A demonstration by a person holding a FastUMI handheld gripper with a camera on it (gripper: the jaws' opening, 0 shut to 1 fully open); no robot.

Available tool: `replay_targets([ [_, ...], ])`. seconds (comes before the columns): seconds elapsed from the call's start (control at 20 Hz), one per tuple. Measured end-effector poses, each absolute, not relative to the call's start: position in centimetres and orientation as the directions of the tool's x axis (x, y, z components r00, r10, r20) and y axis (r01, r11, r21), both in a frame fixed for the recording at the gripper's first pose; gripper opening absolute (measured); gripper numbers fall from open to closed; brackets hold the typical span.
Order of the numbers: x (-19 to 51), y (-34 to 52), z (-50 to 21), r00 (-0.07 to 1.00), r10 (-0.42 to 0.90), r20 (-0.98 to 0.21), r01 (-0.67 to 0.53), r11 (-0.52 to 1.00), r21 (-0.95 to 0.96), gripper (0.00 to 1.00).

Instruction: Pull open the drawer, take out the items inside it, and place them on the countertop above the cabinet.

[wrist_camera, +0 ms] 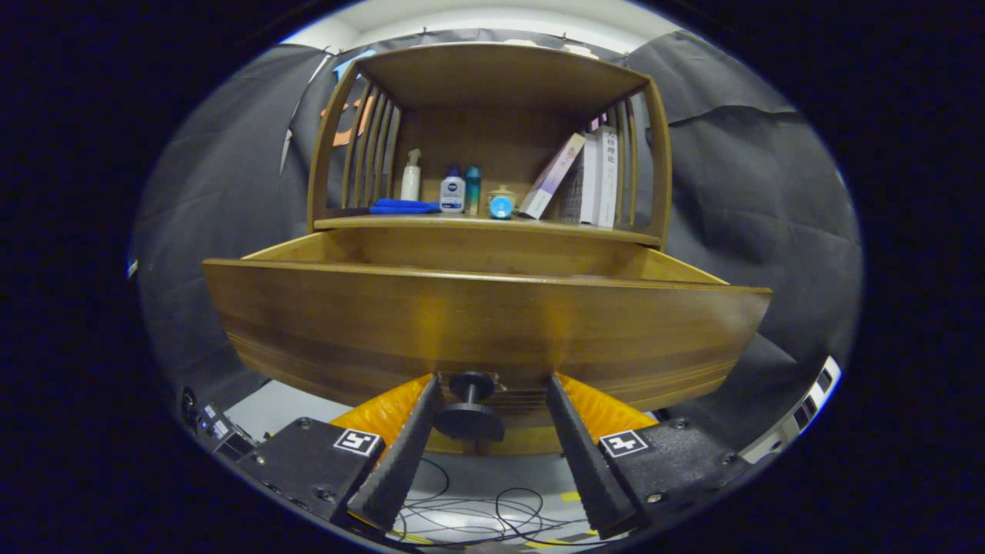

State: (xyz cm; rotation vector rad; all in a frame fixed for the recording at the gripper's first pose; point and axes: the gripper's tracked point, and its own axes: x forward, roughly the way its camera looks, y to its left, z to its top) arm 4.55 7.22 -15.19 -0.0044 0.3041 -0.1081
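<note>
Wooden drawer (485, 323), pulled well out of the cabinet toward the tongs (492, 396), its broad front panel directly ahead of the fingertips. The dark round knob (469, 412) sits low on that panel, between the two fingers; the fingers stand spread, with a clear gap on the right side of the knob and the left finger close beside it, so nothing is pinched.

Progress, as judged from this moment: the opening step appears done, since the side walls of the drawer extend far forward of the countertop (485, 223). The removal step is not yet begun. The drawer's interior lies above and beyond the front panel's top edge and its floor is hidden from here, so what it contains cannot be told.

The countertop, beyond and above the drawer, already carries a spray bottle (411, 175), a white bottle (452, 192), a teal can (472, 190), a small round jar (501, 205), a blue cloth (404, 206) and leaning books (592, 177).

Clearance: to reach inside, the tongs would need to back off the knob and rise over the panel's top edge. The open band between that edge and the countertop lip looks shallow; the slatted side rails (369, 146) bound the shelf, and bare countertop shows mainly at the front lip.
</note>
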Motion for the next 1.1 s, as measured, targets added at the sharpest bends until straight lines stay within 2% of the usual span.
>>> replay_targets([
  [0.45, 6.8, 6.8, -14.9, 0.949, -0.088, -0.304, 0.092, 0.996, -0.001, 0.89],
  [1.1, 14.6, 7.0, -13.8, 0.948, -0.083, -0.309, 0.1, 0.994, 0.039, 0.89],
])
